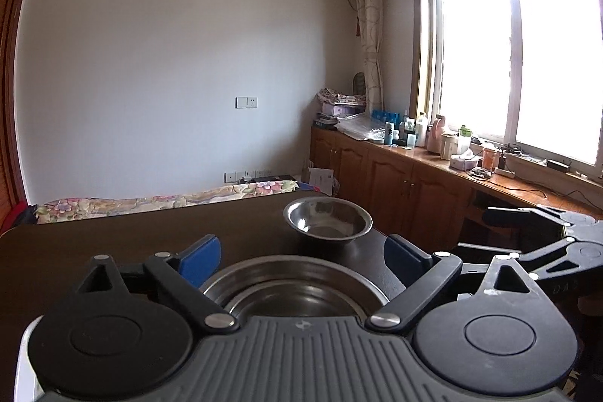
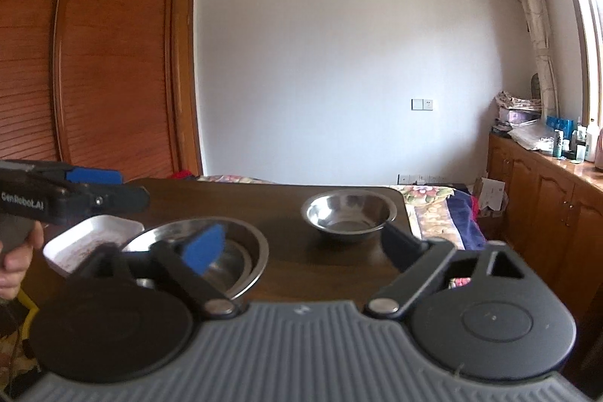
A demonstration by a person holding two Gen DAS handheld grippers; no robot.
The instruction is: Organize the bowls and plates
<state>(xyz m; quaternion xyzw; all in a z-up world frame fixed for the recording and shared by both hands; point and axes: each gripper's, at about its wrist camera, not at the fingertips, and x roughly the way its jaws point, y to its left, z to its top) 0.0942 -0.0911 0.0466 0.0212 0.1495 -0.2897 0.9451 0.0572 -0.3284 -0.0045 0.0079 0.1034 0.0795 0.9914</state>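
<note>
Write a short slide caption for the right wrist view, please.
Open right gripper above dark table, facing lone steel bowl; nested bowls left.

A dark wooden worktop [image 2: 233,202] carries a lone steel bowl [image 2: 348,215] near its far right corner. Nearer the camera sit nested steel bowls [image 2: 241,247], with a white square dish [image 2: 90,238] just left of them.
</note>
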